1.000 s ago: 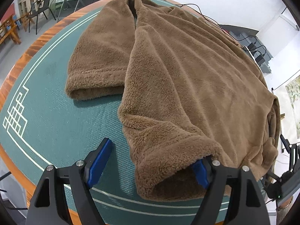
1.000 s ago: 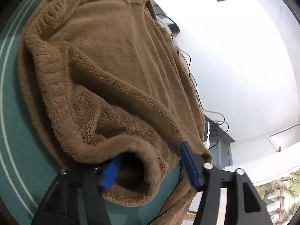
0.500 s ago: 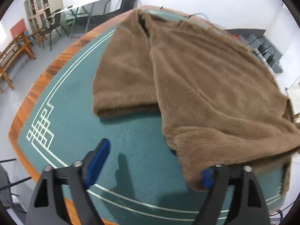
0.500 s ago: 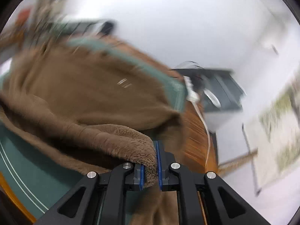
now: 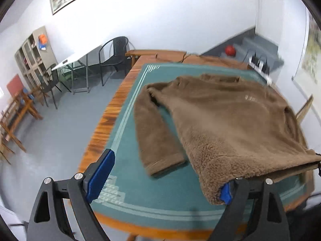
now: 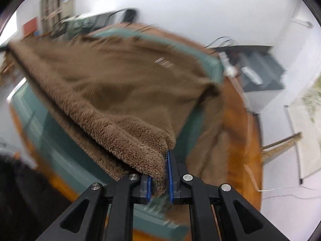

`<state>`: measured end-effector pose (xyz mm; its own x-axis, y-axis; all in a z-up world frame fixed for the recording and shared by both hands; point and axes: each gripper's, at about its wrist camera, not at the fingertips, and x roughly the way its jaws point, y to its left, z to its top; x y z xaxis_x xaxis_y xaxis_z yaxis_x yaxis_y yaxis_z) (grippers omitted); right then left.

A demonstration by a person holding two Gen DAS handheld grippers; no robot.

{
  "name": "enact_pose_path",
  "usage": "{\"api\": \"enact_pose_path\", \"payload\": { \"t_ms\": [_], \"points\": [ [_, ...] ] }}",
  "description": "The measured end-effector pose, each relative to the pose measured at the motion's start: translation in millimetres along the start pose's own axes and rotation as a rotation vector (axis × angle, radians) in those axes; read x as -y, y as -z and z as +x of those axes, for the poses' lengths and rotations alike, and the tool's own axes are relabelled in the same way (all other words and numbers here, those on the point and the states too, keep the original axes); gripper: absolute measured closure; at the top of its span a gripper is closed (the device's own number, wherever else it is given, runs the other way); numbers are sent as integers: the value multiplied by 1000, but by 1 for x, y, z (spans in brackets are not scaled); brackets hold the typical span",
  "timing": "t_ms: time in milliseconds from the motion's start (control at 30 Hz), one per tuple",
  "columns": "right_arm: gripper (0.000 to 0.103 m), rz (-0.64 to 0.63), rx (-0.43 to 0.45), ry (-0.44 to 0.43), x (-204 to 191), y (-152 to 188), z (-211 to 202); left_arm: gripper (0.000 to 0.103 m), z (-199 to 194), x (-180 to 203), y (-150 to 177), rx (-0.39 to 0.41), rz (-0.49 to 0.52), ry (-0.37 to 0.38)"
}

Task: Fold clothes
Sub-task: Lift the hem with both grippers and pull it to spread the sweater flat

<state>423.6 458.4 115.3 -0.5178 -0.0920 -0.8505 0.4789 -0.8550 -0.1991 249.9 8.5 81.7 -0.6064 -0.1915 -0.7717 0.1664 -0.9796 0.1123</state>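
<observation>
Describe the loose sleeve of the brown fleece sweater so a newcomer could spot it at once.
Start at the big wooden table topped with a green mat; a brown fleece sweater sprawls across it, its near hem lifted. The sleeve is the long brown strip running down the sweater's left side in the left wrist view. Unlike the raised hem, it lies flat on the mat, ending in a ribbed cuff.

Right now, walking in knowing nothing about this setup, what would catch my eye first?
A big fluffy brown sweater dominates, spread over a green-topped table with a wooden rim, one sleeve lying flat toward the left. Its near hem is lifted off the table: the right tool is shut on one corner, while the left tool stands wide open with the fleece draped over just one blue finger.
</observation>
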Motion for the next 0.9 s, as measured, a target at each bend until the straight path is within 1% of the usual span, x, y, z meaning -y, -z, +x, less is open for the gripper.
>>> {"api": "enact_pose_path", "payload": {
  "t_ms": [67,133,233,333,433,567,667,700,800,833,900],
  "points": [
    [92,-26,-50,-57,-16,11,12,11,8,-3,12,-56,31,-15],
    [92,-41,-95,-87,-24,23,23,11,30,-1,29,-142,56,-7],
    [92,-68,-162,-83,-27,39,48,11,72,9,65,-267,111,11],
    [92,-57,-217,-101,-26,51,71,12,110,22,100,-351,148,20],
    [92,-87,-239,-92,-29,60,84,12,130,26,116,-374,128,53],
    [91,-67,-236,-121,-24,61,89,11,139,23,115,-369,103,96],
    [82,-52,-232,-159,-19,61,91,11,141,23,114,-383,123,130],
    [76,-61,-233,-162,-18,61,91,11,142,23,113,-388,135,136],
    [37,-83,-236,-118,-14,62,92,11,141,22,110,-410,178,160],
    [37,-75,-229,-128,-10,61,89,11,140,21,108,-416,193,167],
    [37,-23,-207,-197,0,60,83,11,136,18,101,-416,221,175]
  ]
}}
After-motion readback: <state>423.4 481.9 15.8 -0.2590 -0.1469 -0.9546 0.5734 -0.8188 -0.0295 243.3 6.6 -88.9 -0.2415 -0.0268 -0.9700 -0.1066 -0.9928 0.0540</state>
